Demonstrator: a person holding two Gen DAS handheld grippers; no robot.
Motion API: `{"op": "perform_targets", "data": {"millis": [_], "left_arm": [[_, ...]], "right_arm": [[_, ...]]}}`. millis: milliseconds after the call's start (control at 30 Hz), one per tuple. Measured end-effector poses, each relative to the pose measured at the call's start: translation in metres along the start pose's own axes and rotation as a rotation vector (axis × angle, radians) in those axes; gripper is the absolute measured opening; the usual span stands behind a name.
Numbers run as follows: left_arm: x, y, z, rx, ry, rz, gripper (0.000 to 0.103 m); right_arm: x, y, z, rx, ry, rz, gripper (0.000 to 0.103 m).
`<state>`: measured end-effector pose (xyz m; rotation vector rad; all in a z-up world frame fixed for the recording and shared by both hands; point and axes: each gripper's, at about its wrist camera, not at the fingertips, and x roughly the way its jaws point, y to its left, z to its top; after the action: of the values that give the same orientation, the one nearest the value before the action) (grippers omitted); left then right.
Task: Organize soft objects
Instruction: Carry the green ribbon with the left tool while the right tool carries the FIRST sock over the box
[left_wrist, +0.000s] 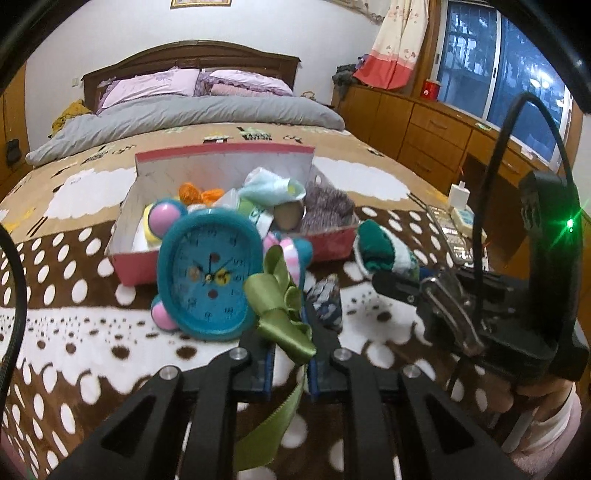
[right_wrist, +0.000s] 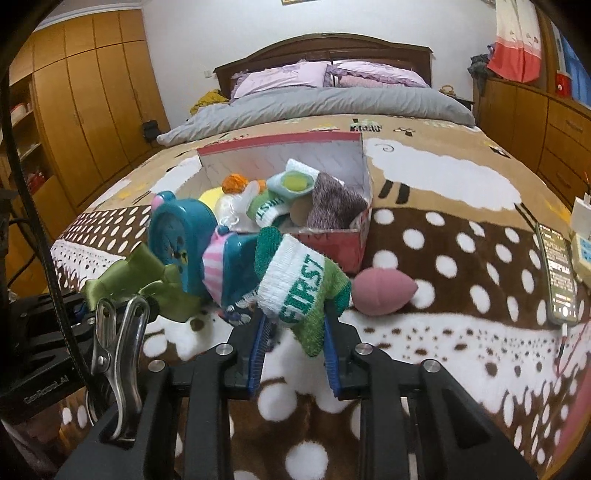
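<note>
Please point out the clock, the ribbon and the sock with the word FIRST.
clock (left_wrist: 207, 273), left wrist view, on its blue face.
ribbon (left_wrist: 275, 295), left wrist view, on the green bow.
sock (right_wrist: 299, 288), right wrist view, on its white band.

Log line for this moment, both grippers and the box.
left gripper: shut on green ribbon | right gripper: shut on FIRST sock | box: part filled
</note>
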<state>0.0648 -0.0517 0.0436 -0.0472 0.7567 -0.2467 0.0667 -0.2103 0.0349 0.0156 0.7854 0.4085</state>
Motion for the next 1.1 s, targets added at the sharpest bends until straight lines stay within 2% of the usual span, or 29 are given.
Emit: {"op": "perform_targets", "data": {"millis": [533, 833, 1100], "left_arm": [[0.011, -0.01, 0.067, 0.006, -0.09, -0.008, 0.014], [0.032, -0.01, 0.088, -0.008, -0.102, 0.002, 0.014], [0.065, -0.001, 0.101, -0.024, -0.093, 0.039, 0.014]], "right_arm": [[0.01, -0.006, 0.062, -0.067, -0.051, 0.012, 0.028], [0.03, -0.022, 0.09, -0.048, -0.06, 0.038, 0.028], [0.058, -0.036, 0.113, -0.046, -0.076, 0.027, 0.028]]}}
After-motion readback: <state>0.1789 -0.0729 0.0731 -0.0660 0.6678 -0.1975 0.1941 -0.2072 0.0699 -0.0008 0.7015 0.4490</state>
